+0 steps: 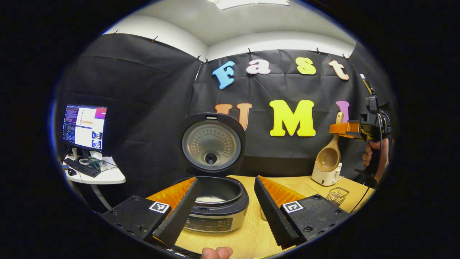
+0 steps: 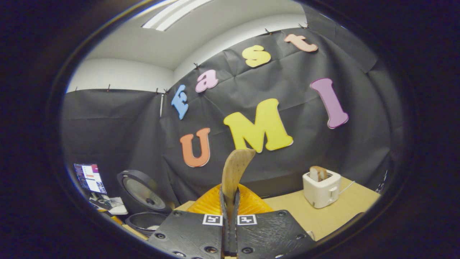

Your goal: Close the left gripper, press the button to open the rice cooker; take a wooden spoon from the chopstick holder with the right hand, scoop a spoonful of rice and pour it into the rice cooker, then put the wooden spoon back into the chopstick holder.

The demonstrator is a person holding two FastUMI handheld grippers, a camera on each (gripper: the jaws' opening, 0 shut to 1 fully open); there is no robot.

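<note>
Above the wooden tabletop (image 1: 251, 230), the wooden spoon (image 1: 329, 153) is held upright in the clamped right tool (image 2: 230, 201), while the left tool (image 1: 224, 216) is spread wide before the open rice cooker (image 1: 215, 201).

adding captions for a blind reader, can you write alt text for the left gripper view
An open rice cooker with its lid up and some rice inside sits on a wooden table, framed by the open left gripper. At right, the right gripper holds a wooden spoon above a white toaster.
</note>
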